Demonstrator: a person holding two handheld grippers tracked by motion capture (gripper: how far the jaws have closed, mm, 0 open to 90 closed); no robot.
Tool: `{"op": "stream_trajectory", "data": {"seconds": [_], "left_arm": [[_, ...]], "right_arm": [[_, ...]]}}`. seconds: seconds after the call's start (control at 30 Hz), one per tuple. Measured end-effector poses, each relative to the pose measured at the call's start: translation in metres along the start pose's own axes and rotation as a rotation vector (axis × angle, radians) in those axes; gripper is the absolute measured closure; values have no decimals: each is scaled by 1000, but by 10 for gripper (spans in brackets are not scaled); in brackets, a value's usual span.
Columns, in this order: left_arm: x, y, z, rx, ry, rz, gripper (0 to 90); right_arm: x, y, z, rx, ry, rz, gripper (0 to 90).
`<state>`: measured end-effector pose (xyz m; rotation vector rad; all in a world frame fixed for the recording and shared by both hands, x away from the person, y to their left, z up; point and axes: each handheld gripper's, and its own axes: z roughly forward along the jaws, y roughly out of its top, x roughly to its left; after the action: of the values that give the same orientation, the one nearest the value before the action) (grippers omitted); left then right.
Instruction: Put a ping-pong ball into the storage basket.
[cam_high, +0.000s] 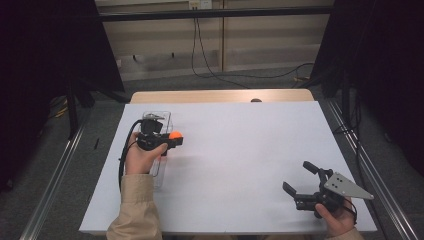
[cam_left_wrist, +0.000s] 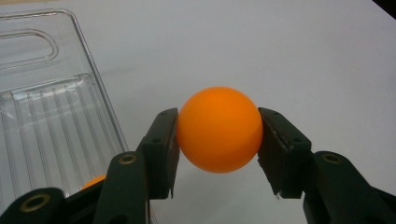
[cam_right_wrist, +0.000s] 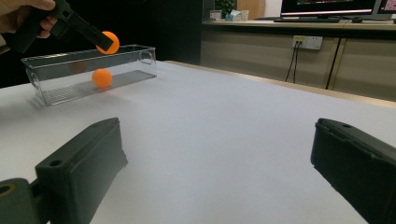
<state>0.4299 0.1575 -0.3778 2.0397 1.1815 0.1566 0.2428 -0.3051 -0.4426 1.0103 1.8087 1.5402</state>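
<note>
Two orange balls: one in the left tongs, one in the clear bin.

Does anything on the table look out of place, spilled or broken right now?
Nothing stands out. The left tool grips an orange ball beside the clear bin, a second ball lies inside the bin, and the right tool waits open over the white table.
</note>
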Motion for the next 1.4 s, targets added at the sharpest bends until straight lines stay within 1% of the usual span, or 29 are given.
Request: {"op": "stream_trajectory", "data": {"seconds": [0.4, 0.53, 0.7, 0.83, 1.17, 1.4], "left_arm": [[4, -1, -4, 2, 8, 1, 509], [5, -2, -5, -10, 13, -10, 509], [6, -2, -6, -10, 20, -8, 509], [8, -3, -7, -14, 28, -15, 509], [12, -4, -10, -17, 42, -12, 509], [15, -5, -13, -23, 62, -19, 508]], "right_arm": [[0, 0, 0, -2, 0, 2, 18], [0, 0, 0, -1, 0, 2, 18], [0, 0, 0, -1, 0, 2, 18], [0, 0, 0, -2, 0, 3, 18], [0, 0, 0, -2, -1, 3, 18], [0, 0, 0, -1, -1, 2, 18]]}}
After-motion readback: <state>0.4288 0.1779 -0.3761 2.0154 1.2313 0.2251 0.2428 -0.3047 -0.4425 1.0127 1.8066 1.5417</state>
